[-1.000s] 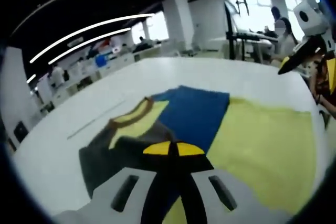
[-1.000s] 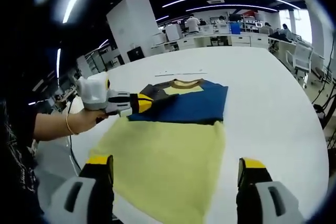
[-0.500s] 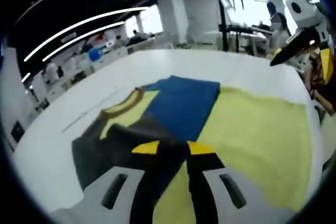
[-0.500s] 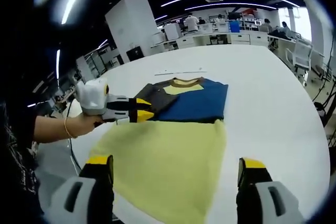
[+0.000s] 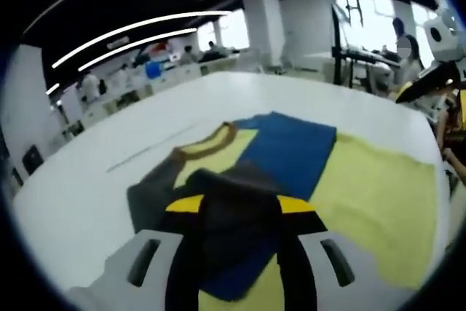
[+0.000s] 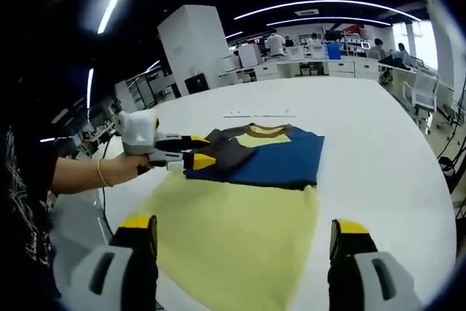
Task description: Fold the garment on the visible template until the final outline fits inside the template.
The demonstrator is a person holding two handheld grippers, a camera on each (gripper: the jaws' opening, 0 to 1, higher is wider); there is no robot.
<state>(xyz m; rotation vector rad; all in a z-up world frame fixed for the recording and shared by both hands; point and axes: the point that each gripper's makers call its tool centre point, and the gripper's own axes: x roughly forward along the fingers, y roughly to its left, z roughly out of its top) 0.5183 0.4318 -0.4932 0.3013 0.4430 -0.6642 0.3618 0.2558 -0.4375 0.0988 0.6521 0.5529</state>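
While the right gripper [image 6: 237, 242] hangs wide apart over the near edge of the white table [image 6: 378, 143], holding nothing, its yellow-tipped jaws frame the yellow panel [image 6: 237, 231] that fills the near half of the work area. Whether this panel is the template or the garment's own lower body cannot be told from either view; a wrong guess is the first hazard, since a fold judged against the wrong outline will not fit.

Beyond the panel lies the folded upper part of the garment [image 6: 273, 162]: a blue block with a brown-trimmed collar [image 6: 266, 130] and a grey sleeve [image 6: 222, 152] on its left side. The left gripper [image 6: 198, 150], held by a hand [image 6: 120, 172], sits at that sleeve edge. In the left gripper view the jaws stand narrowly parted with dark grey cloth [image 5: 233, 205] between the tips; whether the cloth is pinched or merely lies under them cannot be told.

Probable faults from this state:
- Slipped grip. A thin bite on the sleeve edge may release partway through a fold and leave a skewed crease.
- Dragged stack. Pulling the sleeve sideways could shift the blue layer beneath and push the outline past the yellow edge.
- Overhang. The yellow panel reaches close to the near table edge; a pull toward the person could carry fabric off the surface.

Farther back, a thin pale strip [image 6: 255, 114] lies apart on the table, and desks [image 6: 313, 67] stand beyond it.
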